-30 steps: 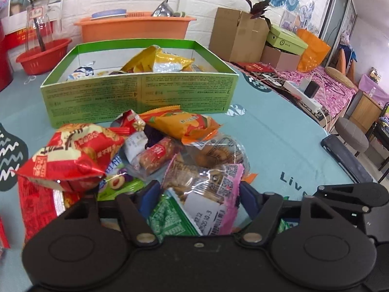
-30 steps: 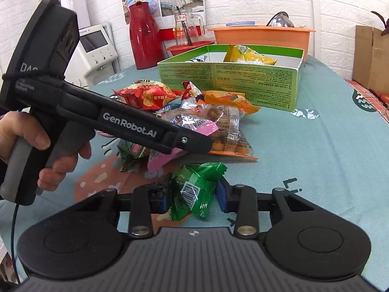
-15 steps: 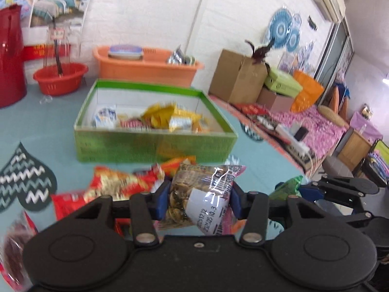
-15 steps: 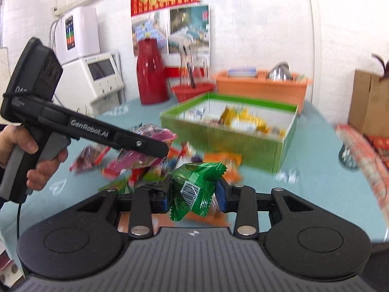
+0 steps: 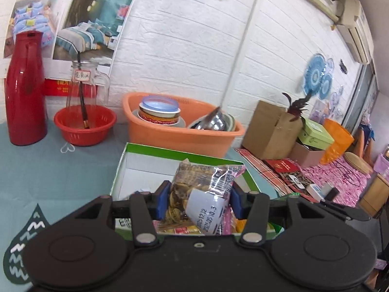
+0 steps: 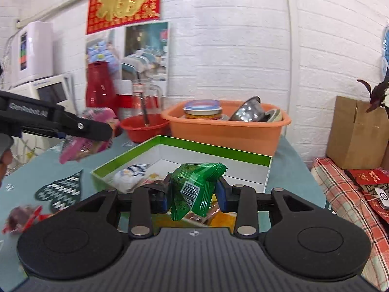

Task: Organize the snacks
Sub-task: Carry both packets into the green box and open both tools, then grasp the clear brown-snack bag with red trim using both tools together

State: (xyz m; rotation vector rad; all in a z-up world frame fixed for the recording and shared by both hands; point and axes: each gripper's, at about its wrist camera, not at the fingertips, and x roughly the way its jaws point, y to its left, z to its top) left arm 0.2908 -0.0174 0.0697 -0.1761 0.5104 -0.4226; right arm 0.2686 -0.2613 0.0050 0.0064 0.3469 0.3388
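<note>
The left claw (image 5: 198,200) holds a clear packet (image 5: 201,194) of brown snacks between its blue pads, and the right claw (image 6: 192,196) holds a green packet (image 6: 194,185). Both packets hang above the green box (image 6: 211,147), which stands near the far edge of the bench (image 5: 60,170), in front of the orange tub (image 6: 226,129). To do this step well, each hand should probably go lower, until its packet is inside the walls, and only then open. A free white corner at the back of the box looks like a good place. One red packet (image 6: 22,216) waits on the bench.
</note>
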